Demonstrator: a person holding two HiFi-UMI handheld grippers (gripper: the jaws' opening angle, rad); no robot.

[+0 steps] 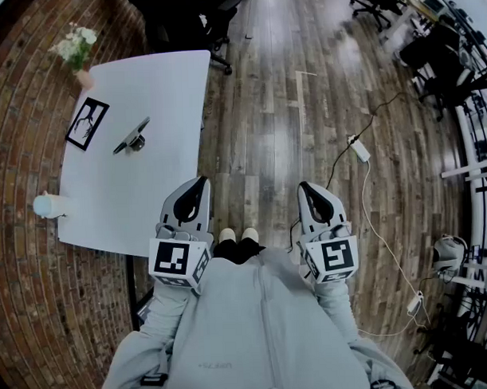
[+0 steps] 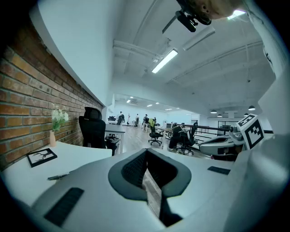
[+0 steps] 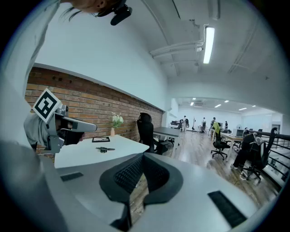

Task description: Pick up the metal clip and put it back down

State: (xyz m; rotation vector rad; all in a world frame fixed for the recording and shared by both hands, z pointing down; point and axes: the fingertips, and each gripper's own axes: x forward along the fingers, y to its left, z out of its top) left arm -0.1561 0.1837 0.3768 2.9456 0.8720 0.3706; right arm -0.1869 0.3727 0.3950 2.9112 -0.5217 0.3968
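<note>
Looking down in the head view, the metal clip (image 1: 132,138) is seen lying on the white table (image 1: 164,81), near the middle of the table and beside a framed picture (image 1: 87,123). The left gripper (image 1: 197,185) and the right gripper (image 1: 308,189) are held off the table, past its near edge, over the wood floor. The clip is touched by neither one. So the picking up is judged as not begun.

In the left gripper view, the jaws are seen pressed together, with nothing held. The clip (image 2: 58,176) is seen on the table top, far from the jaws.

In the right gripper view, the jaws are pressed together too, and nothing is pinched. The clip (image 3: 104,149) is seen on the table, well apart from them.

Next, one gripper would need to be brought over the table, its jaws spread, and then lowered around the clip.
</note>
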